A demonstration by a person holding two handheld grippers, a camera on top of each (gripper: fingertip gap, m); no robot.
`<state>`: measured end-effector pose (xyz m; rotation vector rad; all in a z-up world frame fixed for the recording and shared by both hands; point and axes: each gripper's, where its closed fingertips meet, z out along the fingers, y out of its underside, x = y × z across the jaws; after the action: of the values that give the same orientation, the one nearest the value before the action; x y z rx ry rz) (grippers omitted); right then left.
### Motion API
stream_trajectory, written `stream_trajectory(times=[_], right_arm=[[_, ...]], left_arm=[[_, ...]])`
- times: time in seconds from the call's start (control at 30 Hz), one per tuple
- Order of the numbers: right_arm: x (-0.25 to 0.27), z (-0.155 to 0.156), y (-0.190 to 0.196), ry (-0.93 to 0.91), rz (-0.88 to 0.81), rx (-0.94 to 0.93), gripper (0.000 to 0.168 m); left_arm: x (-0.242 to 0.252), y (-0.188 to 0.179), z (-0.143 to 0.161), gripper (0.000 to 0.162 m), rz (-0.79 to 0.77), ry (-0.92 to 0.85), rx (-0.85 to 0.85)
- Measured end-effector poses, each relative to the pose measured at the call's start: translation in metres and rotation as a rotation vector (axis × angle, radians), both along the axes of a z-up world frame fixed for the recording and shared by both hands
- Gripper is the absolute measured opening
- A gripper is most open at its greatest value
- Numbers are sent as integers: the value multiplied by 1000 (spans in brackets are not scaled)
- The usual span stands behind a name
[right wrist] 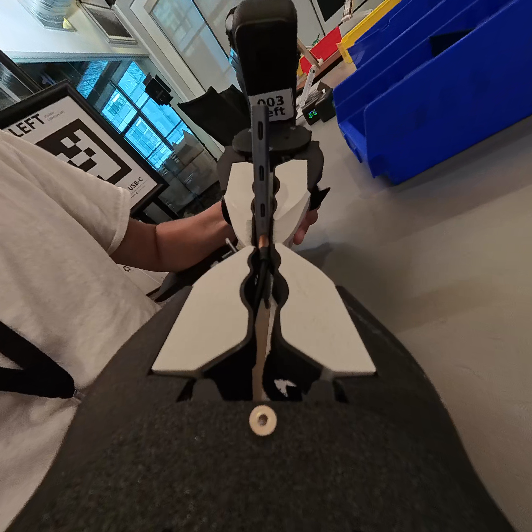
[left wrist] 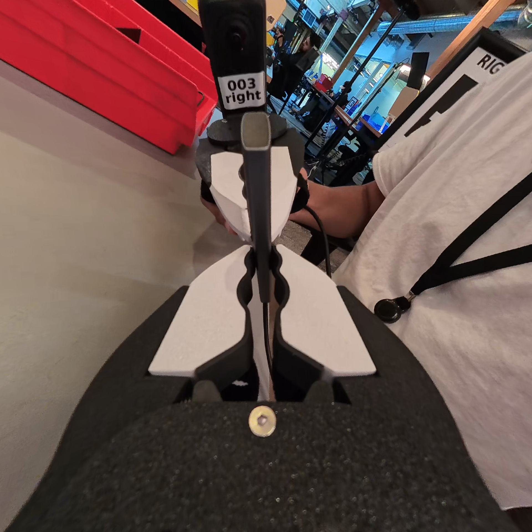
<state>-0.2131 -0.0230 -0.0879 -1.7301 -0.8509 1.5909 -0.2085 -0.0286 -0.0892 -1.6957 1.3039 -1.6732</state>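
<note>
A slim dark hub (left wrist: 256,184) with a black cable (left wrist: 267,339) at its lower end stands between my two grippers, which meet tip to tip above the pale table (left wrist: 72,230). My left gripper (left wrist: 262,253) is shut on the hub's lower part. The right gripper (left wrist: 253,207) faces it and its fingers close on the same hub. In the right wrist view the hub (right wrist: 260,172) shows several ports along its edge. My right gripper (right wrist: 263,253) is shut at the hub's cable end, with the cable (right wrist: 260,276) running between its fingers. The left gripper (right wrist: 267,201) is opposite.
Red bins (left wrist: 100,72) stand on the table at the far left. Blue bins (right wrist: 431,100) stand at the far right, with a small black device with green lights (right wrist: 312,115) beside them. A person in a white shirt (left wrist: 446,230) holds both grippers. Framed marker signs (right wrist: 77,149) stand behind. Left and right tips are no more than a few centimetres apart.
</note>
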Motion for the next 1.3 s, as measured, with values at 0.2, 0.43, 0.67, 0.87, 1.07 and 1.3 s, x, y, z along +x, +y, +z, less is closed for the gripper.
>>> stream_trajectory(times=[0.2,0.43,0.67,0.87,1.07,1.3], right_arm=[[93,36,53,172,-291,19,5],[87,18,62,-41,-388,167,6],[121,51,75,-211,-722,557,6],[233,139,76,-446,-1222,959,6],[367,188,94,-783,-1620,1190,7],[375,91,146,-1227,-1404,1240,6]], left_arm=[[-55,51,27,9,207,-120,-9],[-11,35,-3,10,202,20,137],[-21,58,10,10,312,-106,-23],[-13,48,-1,10,289,-27,33],[-6,41,-3,10,261,-16,47],[-9,42,-4,10,277,5,74]])
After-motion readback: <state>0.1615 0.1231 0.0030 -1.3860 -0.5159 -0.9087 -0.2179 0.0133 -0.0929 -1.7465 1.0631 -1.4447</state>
